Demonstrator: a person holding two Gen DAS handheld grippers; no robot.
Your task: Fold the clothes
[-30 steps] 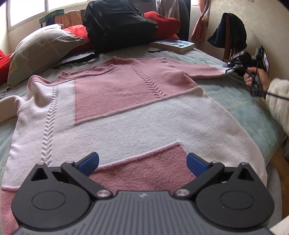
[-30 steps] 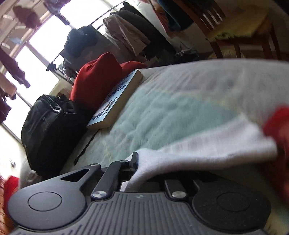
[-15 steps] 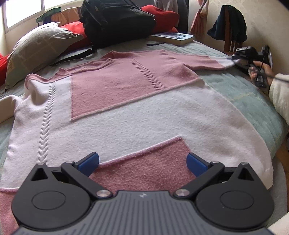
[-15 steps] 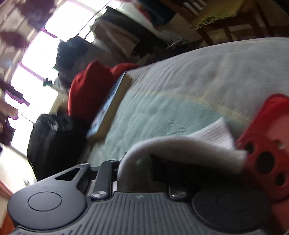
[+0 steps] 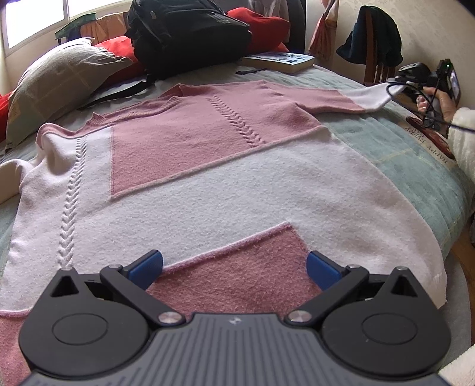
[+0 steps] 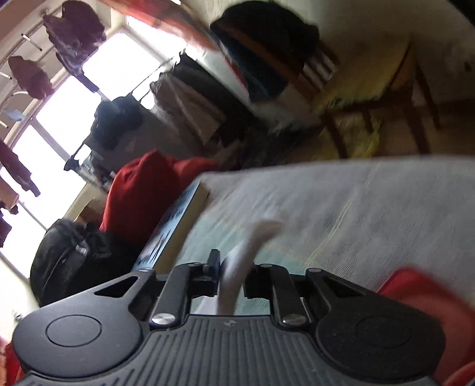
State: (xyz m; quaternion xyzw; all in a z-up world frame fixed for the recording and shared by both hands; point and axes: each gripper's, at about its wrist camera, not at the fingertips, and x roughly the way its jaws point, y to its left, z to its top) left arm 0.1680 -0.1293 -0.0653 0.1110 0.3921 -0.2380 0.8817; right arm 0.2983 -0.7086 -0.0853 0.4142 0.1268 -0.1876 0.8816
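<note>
A pink and white knitted sweater (image 5: 207, 178) lies flat, front up, on the bed. My left gripper (image 5: 234, 267) is open, its blue pads spread over the pink patch at the hem, touching nothing. The right sleeve stretches to the far right, where its white cuff (image 5: 371, 98) is held by my right gripper (image 5: 406, 80). In the right wrist view my right gripper (image 6: 233, 267) is shut on the white cuff (image 6: 237, 267), lifted a little above the bed; that view is blurred.
A black backpack (image 5: 190, 32), red cushions (image 5: 261, 26), a grey pillow (image 5: 59, 80) and a book (image 5: 279, 61) lie at the bed's head. A chair draped with dark clothes (image 5: 374, 44) stands beside the bed at right. A red object (image 6: 430, 300) lies near my right gripper.
My right gripper has lifted and swung with the cuff, drawing the sleeve straighter out to the right. My left gripper has shifted slightly forward over the hem, still open.
</note>
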